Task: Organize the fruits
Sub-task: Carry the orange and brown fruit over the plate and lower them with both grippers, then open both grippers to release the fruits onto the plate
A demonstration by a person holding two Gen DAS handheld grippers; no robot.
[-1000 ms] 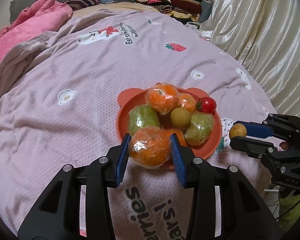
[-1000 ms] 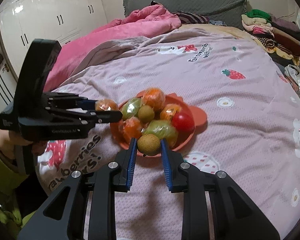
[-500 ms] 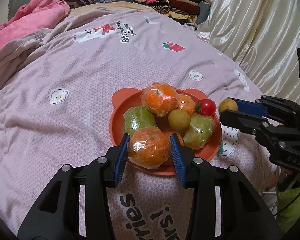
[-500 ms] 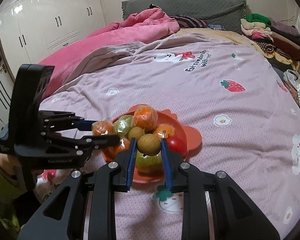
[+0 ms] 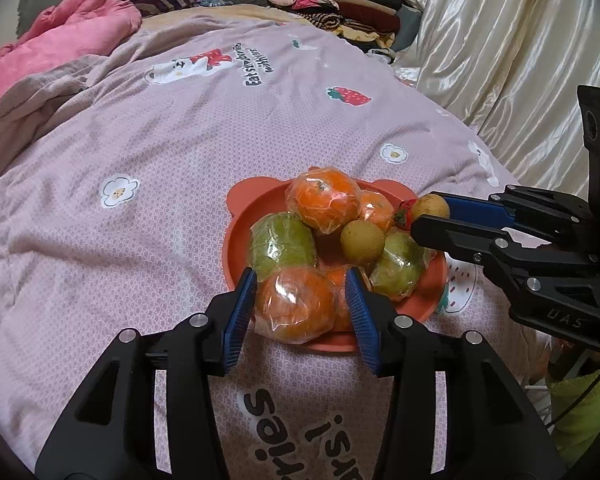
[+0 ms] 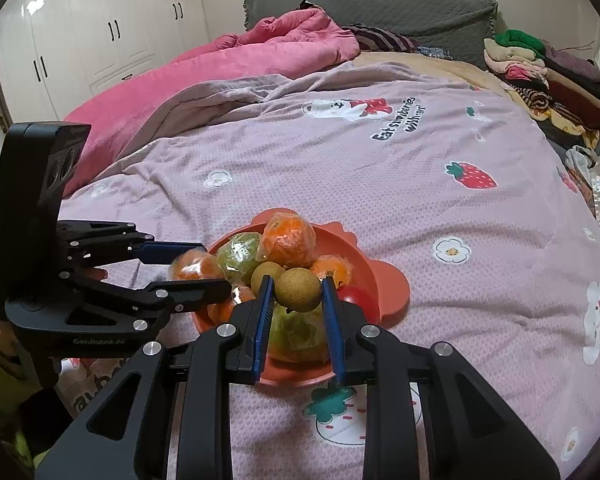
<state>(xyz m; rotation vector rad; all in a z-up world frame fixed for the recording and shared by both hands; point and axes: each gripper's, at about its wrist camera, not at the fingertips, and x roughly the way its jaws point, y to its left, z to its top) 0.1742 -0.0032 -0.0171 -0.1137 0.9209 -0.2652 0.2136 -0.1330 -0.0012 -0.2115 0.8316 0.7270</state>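
Both claws hold fruit over an orange plate that lies on a bed with a pink strawberry-print cover. The left claw is clenched on a plastic-wrapped orange at the near rim of the plate. The right claw grips a small round brown fruit above the plate's near side.

The job looks close to done. The plate already carries a pile: another wrapped orange on top, two wrapped green fruits, a second small brown fruit, a smaller wrapped orange and a red tomato. No loose fruit shows on the bed cover in either view, so what seems left is to set these two pieces down and let go.

The left view shows the curtain and hides most of the tomato behind the right claw. The right view shows the tomato plainly, plus the white wardrobe and pink quilt. Whether the held orange already touches the plate is hard to tell.
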